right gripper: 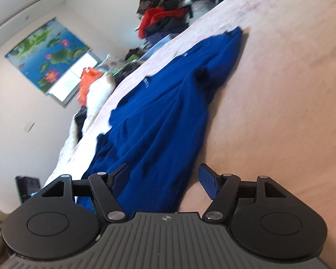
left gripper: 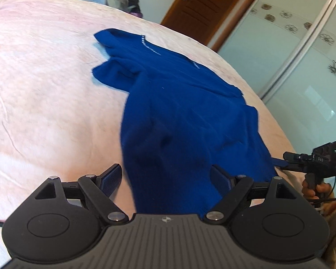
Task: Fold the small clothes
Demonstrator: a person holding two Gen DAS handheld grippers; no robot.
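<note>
Left wrist view: the left gripper (left gripper: 165, 179) has two fingers, both spread wide. One blue garment (left gripper: 179, 112) lies on the pink bed cover (left gripper: 44, 89). The garment's near edge passes between the two fingers and reaches back to the gripper body, but neither blue-ribbed pad (left gripper: 110, 178) presses on it; the left pad sits over bare cover, clear of the cloth, and the right pad lies against the cloth's edge without clamping. The garment stretches away ahead of the fingertips, with one sleeve (left gripper: 107, 71) folded out to the left. To the right of the fingers, one second gripper, the right gripper (left gripper: 280, 162), is visible with a hand (left gripper: 318, 190) on its grip. One wooden door (left gripper: 203, 6) and one sliding wardrobe panel (left gripper: 302, 67) stand beyond.

Right wrist view: the right gripper's two fingers are likewise spread apart. The same single garment runs from between the fingers upward and away. The left finger (right gripper: 118, 174) overlaps the cloth; the right pad (right gripper: 208, 183) sits over bare cover, just beside the cloth's edge. Motion blur makes contact at the left finger uncertain, though no pinch shows. Beyond the fingertips, one pile of clothes (right gripper: 168, 15) sits at the bed's far end, and one flower-print blind (right gripper: 47, 56) hangs on the wall.
</note>
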